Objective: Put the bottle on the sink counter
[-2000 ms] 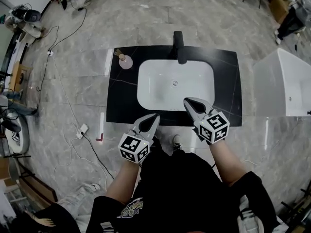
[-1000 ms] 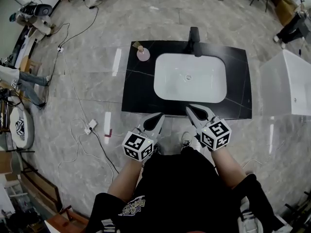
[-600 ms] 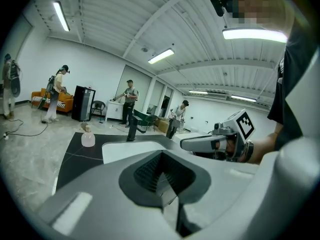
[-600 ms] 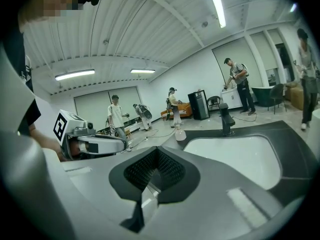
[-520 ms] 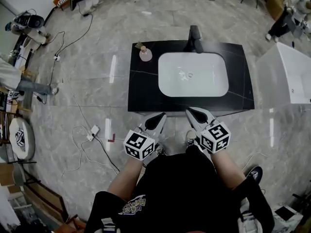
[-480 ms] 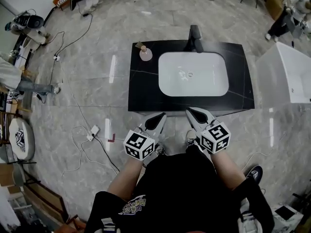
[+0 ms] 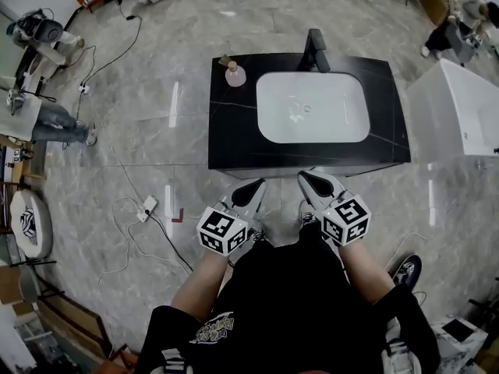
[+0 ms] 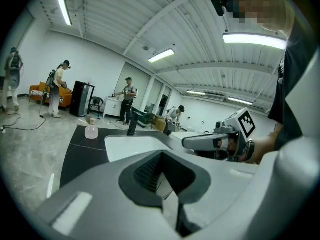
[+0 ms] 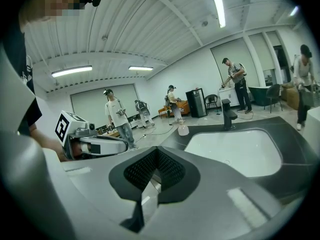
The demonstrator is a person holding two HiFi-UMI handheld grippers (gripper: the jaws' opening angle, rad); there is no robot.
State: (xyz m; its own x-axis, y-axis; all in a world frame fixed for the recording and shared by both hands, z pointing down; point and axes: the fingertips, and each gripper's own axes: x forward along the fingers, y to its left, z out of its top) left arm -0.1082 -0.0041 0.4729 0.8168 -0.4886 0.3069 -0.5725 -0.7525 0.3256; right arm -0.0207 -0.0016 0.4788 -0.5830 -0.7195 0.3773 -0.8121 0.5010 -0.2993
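Head view looks steeply down on a black, stone-look table (image 7: 234, 139) with a white rectangular basin (image 7: 312, 107) set into it and a black tap (image 7: 316, 49) at its far edge. A small clear pinkish bottle with a tan stopper (image 7: 235, 74) stands upright on the table's far left corner. It is left of the basin and apart from it, and near the tap without touching it.

Below the table, the person holds the left gripper (image 7: 253, 185) and the right gripper (image 7: 306, 179) side by side in front of the body. Both point toward the table, with their tips near its near edge, over the grey marbled floor (image 7: 140, 154). Both are well apart from the bottle. A white box-like unit (image 7: 456, 123) stands to the right of the table.

Left gripper view shows that gripper's jaws closed together with nothing between them. The bottle stands far ahead on the table's corner, and the right gripper is off to the side.

Right gripper view shows its jaws likewise pressed together and empty, with the basin ahead and the bottle beyond it by the tap. Several people stand in the room behind.
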